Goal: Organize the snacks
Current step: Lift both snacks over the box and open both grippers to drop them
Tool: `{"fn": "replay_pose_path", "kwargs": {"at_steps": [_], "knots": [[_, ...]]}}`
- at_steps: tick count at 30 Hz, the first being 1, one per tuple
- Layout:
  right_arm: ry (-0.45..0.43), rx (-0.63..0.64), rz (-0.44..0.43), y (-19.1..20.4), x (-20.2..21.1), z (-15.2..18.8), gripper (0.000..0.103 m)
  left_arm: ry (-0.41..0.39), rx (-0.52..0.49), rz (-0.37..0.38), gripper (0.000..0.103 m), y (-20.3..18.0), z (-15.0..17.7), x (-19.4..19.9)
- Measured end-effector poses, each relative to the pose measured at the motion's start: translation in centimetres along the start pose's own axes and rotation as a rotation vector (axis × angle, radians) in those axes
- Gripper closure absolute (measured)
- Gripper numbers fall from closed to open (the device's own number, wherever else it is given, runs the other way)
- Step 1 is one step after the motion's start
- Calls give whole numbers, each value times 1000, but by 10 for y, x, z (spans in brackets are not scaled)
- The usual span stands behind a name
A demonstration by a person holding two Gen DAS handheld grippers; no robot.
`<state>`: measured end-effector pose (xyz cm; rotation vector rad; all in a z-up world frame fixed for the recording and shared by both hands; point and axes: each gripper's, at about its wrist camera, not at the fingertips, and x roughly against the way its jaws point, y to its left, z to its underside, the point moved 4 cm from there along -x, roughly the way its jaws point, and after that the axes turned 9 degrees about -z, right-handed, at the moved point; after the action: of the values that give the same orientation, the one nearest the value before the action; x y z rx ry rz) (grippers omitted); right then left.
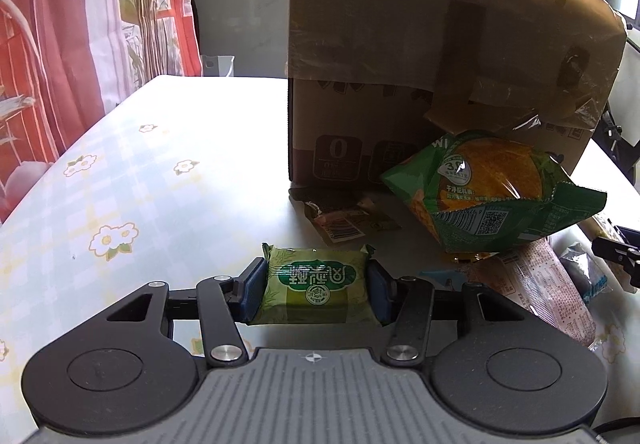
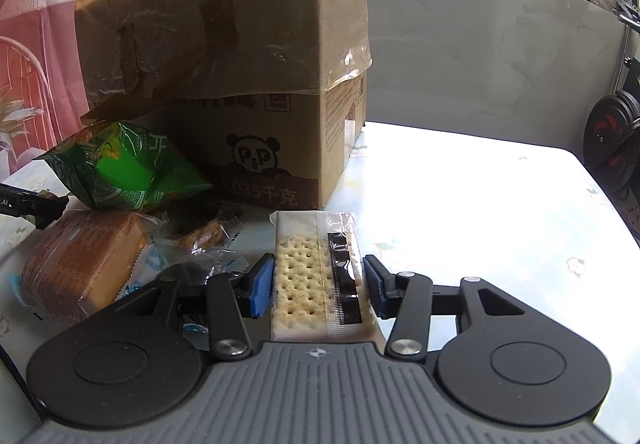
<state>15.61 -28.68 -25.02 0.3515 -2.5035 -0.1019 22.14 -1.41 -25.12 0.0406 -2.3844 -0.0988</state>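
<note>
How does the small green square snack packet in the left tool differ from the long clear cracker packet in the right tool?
1. The small green square snack packet is opaque foil with printed characters; the long clear cracker packet shows its pale dotted crackers.
2. The green packet is squat and squarish; the cracker packet is long and narrow, running away from the camera.

Both sit between blue pads, one in the left tool, one in the right tool.

The left tool (image 1: 316,286) clamps a small green foil-wrapped snack packet (image 1: 316,284) above the floral-patterned surface (image 1: 120,184), near a tall brown cardboard box (image 1: 440,44) and a puffy green chip bag (image 1: 492,192).
</note>
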Motion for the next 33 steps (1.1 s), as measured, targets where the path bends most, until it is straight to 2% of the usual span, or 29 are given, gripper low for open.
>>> {"fn": "replay_pose_path", "kwargs": {"at_steps": [9,14,22,29,33], "knots": [[-22,15,10,13,18,-4,54,-83,75,-2,48,20,-25,27],[-89,-25,-12,21,37,-20,54,-154,73,22,48,17,-44,44],[-257,15,-78,43,70,-89,54,-336,47,39,48,14,-95,83],[-326,64,-120,53,67,-169,54,-491,-3,109,47,-4,-175,108],[-317,70,-116,52,45,-210,54,-526,-52,165,47,-29,-210,100]]}}
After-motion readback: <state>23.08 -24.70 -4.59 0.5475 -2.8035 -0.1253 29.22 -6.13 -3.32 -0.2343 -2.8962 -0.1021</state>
